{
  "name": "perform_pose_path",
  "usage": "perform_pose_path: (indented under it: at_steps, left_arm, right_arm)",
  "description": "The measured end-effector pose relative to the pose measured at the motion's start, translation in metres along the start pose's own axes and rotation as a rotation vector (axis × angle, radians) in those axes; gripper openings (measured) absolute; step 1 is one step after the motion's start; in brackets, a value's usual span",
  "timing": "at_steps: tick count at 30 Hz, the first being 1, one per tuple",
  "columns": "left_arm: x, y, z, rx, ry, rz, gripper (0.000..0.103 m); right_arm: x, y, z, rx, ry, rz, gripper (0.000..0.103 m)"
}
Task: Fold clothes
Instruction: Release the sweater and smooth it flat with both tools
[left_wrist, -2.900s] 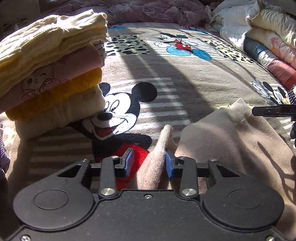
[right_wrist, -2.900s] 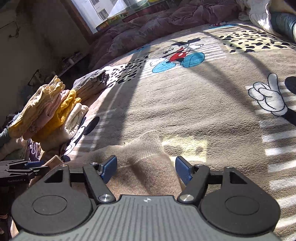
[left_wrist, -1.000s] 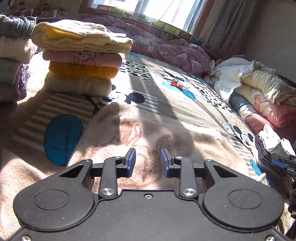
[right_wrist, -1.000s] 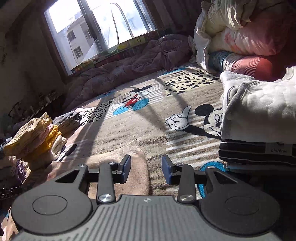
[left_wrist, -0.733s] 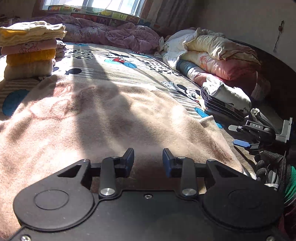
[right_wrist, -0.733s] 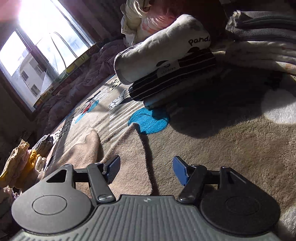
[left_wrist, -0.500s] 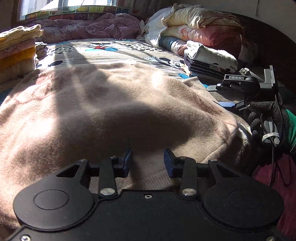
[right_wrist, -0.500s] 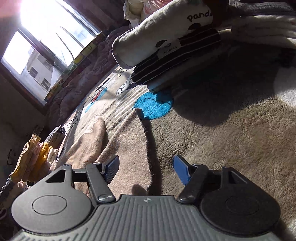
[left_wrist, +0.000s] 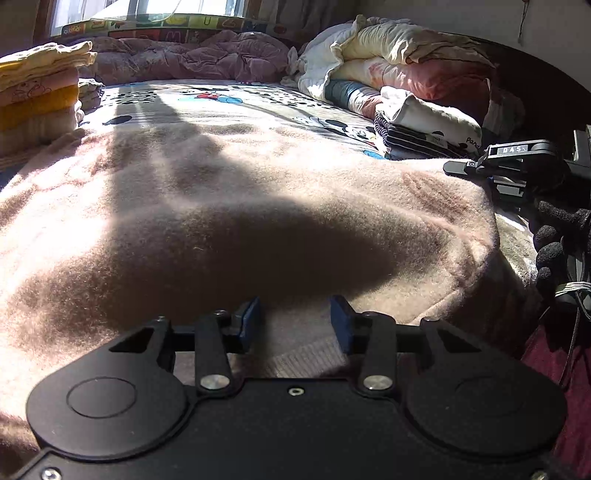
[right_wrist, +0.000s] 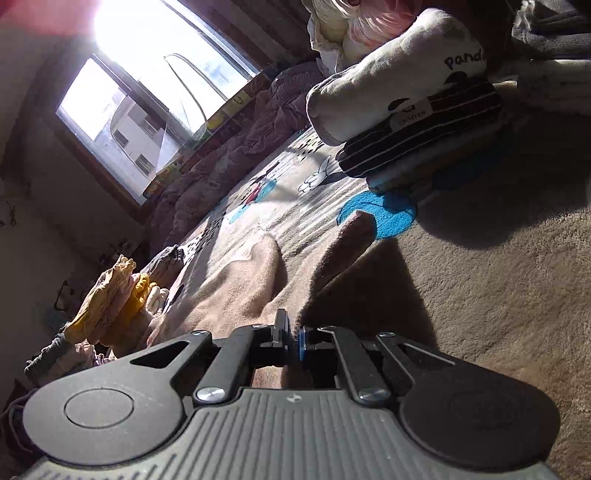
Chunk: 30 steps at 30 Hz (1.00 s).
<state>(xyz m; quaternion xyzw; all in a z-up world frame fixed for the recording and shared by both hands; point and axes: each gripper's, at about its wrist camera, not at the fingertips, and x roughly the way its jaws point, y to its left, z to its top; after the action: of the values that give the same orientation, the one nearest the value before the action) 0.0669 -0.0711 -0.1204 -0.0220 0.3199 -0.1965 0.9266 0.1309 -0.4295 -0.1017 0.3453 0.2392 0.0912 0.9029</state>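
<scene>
A beige-pink sweater (left_wrist: 229, 206) lies spread on the cartoon-print bed cover (left_wrist: 236, 99). My left gripper (left_wrist: 295, 319) is open at the sweater's near ribbed hem, its blue pads on either side of the fabric. My right gripper (right_wrist: 293, 338) is shut on an edge of the sweater (right_wrist: 332, 251), which rises as a ridge from the jaws. The right gripper also shows in the left wrist view (left_wrist: 517, 162) at the sweater's right edge, held by a gloved hand.
A stack of folded yellow and pink clothes (left_wrist: 37, 88) stands at the far left, also in the right wrist view (right_wrist: 110, 295). Folded striped and white clothes (right_wrist: 406, 103) lie at the right. Rumpled quilts (left_wrist: 388, 59) and a purple duvet (left_wrist: 192, 59) line the back.
The right gripper has closed on the sweater's edge, where it stood open half a second ago. The left gripper has stayed open and moved down to the near hem.
</scene>
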Motion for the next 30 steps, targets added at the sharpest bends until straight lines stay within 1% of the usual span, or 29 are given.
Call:
perform_pose_path:
  at_steps: [1, 2, 5, 6, 7, 8, 10, 11, 13, 14, 16, 18, 20, 21, 22, 23, 24, 26, 28, 30]
  left_arm:
    - [-0.001, 0.001, 0.000, -0.003, 0.000, -0.004, 0.042]
    - [-0.002, 0.002, -0.001, -0.005, -0.001, -0.009, 0.042]
    - [-0.004, 0.005, -0.001, -0.008, 0.000, -0.019, 0.042]
    - [-0.006, 0.006, 0.000, -0.001, 0.002, -0.023, 0.042]
    - [-0.008, 0.005, 0.001, 0.008, -0.001, -0.027, 0.042]
    - [-0.010, 0.004, 0.001, 0.016, -0.003, -0.032, 0.042]
    - [-0.016, -0.001, 0.002, 0.071, -0.024, -0.073, 0.042]
    - [-0.020, -0.008, 0.000, 0.123, -0.032, -0.094, 0.043]
    - [-0.028, -0.020, -0.005, 0.241, -0.044, -0.128, 0.047]
    - [-0.032, -0.027, -0.009, 0.308, -0.049, -0.140, 0.049]
    - [-0.035, -0.037, -0.020, 0.448, -0.056, -0.115, 0.051]
    - [-0.034, -0.045, -0.033, 0.571, -0.055, -0.076, 0.051]
    - [-0.026, -0.047, -0.041, 0.628, -0.044, -0.023, 0.052]
    - [-0.021, -0.048, -0.046, 0.655, -0.039, 0.009, 0.052]
    - [-0.021, -0.052, -0.048, 0.699, -0.044, 0.029, 0.040]
    - [-0.021, -0.056, -0.051, 0.743, -0.049, 0.048, 0.016]
    - [-0.021, -0.061, -0.053, 0.787, -0.054, 0.068, 0.002]
    - [-0.032, -0.076, -0.062, 0.923, -0.058, 0.094, 0.002]
    - [-0.033, -0.079, -0.068, 0.930, -0.035, 0.092, 0.002]
    - [-0.032, -0.071, -0.072, 0.937, -0.013, 0.075, 0.002]
  right_arm:
    - [-0.012, 0.004, 0.000, -0.017, -0.040, -0.013, 0.007]
    - [-0.021, 0.003, -0.001, -0.015, -0.062, -0.034, 0.007]
    - [-0.010, -0.008, 0.000, -0.055, 0.045, -0.146, 0.007]
    - [-0.003, -0.011, -0.003, -0.071, 0.081, -0.182, 0.012]
    - [-0.002, -0.011, -0.006, -0.109, 0.084, -0.227, 0.014]
    - [-0.005, -0.008, -0.010, -0.154, 0.069, -0.251, 0.016]
    - [-0.016, 0.000, -0.012, -0.209, 0.005, -0.249, 0.017]
    - [-0.026, 0.007, -0.016, -0.261, -0.038, -0.232, 0.021]
    - [-0.038, 0.024, -0.021, -0.382, -0.083, -0.198, 0.030]
    - [-0.044, 0.033, -0.023, -0.442, -0.106, -0.180, 0.036]
    - [-0.052, 0.049, -0.033, -0.551, -0.102, -0.138, 0.036]
    - [-0.057, 0.064, -0.053, -0.671, -0.076, -0.084, 0.035]
    - [-0.055, 0.085, -0.075, -0.787, -0.039, -0.041, 0.035]
    - [-0.052, 0.093, -0.084, -0.820, -0.022, -0.017, 0.034]
    - [-0.048, 0.101, -0.091, -0.848, -0.005, 0.006, 0.034]
    - [-0.045, 0.108, -0.099, -0.876, 0.012, 0.028, 0.034]
    - [-0.042, 0.115, -0.105, -0.898, 0.031, 0.052, 0.034]
    - [-0.039, 0.127, -0.118, -0.937, 0.066, 0.095, 0.035]
    - [-0.039, 0.138, -0.130, -0.970, 0.097, 0.132, 0.037]
    - [-0.037, 0.141, -0.136, -0.957, 0.153, 0.135, 0.046]
